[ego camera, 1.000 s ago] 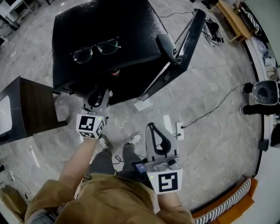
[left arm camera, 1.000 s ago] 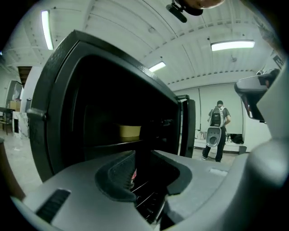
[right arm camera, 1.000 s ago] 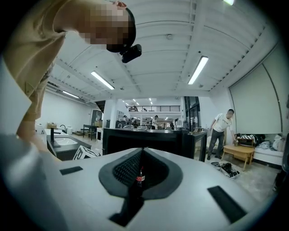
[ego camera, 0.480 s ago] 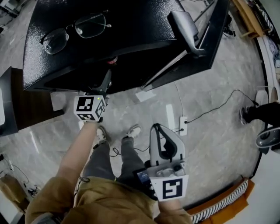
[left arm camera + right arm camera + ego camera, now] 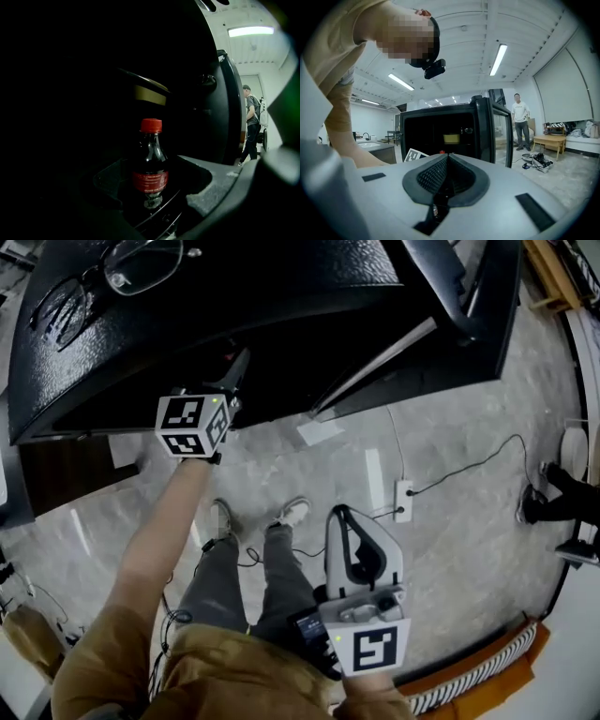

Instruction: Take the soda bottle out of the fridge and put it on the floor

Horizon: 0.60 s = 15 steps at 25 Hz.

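A small dark soda bottle [image 5: 151, 161] with a red cap and red label stands on a wire shelf inside the black fridge [image 5: 234, 324], whose door [image 5: 487, 306] hangs open at the right. My left gripper [image 5: 157, 206] reaches into the dark opening. Its jaws have just been opening and now stand wide, with the bottle in the gap ahead and no pad touching it. In the head view only its marker cube [image 5: 192, 424] shows clearly, at the fridge's front edge. My right gripper [image 5: 354, 521] hangs shut and empty over the floor, well short of the fridge [image 5: 445, 129].
Spectacles [image 5: 131, 263] lie on the fridge top. A power strip [image 5: 404, 501] with cables, a sheet of paper [image 5: 321, 432] and the wearer's shoes [image 5: 291, 514] are on the marble floor. A dark cabinet [image 5: 56, 474] stands left. A person [image 5: 520, 119] stands beyond the door.
The left gripper has gone forward under the fridge's top edge into the opening. The view has dropped closer to the fridge. The right gripper has sunk a little, still shut.
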Available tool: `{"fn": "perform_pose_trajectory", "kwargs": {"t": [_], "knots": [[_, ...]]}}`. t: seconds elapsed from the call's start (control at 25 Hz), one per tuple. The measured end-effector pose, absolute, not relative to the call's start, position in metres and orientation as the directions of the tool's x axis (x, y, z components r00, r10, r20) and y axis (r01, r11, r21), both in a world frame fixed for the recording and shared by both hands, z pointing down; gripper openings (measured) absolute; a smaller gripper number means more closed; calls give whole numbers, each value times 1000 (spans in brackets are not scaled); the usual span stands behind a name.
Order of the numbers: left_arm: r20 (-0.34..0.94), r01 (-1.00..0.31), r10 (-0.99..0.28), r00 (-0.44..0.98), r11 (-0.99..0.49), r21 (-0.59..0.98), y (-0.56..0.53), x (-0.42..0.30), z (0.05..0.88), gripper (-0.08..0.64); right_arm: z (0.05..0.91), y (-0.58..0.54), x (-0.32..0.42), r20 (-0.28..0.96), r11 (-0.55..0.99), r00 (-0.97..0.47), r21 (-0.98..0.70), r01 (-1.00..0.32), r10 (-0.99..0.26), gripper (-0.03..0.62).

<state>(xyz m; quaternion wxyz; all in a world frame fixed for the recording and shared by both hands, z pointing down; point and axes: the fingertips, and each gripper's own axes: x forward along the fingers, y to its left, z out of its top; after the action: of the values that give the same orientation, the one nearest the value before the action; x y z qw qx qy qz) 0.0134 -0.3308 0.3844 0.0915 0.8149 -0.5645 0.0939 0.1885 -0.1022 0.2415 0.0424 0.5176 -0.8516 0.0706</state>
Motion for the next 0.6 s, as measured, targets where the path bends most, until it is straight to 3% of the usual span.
{"fn": "perform_pose_trajectory", "kwargs": {"t": [0.16, 0.6], "knots": [[280, -923, -888, 364, -383, -17, -337, 23, 390, 322, 250, -97, 192, 151, 432, -441, -91, -897, -884, 2], [311, -898, -851, 423, -439, 21, -352, 26, 402, 321, 258, -79, 178, 161, 373, -388, -116, -920, -907, 2]]}}
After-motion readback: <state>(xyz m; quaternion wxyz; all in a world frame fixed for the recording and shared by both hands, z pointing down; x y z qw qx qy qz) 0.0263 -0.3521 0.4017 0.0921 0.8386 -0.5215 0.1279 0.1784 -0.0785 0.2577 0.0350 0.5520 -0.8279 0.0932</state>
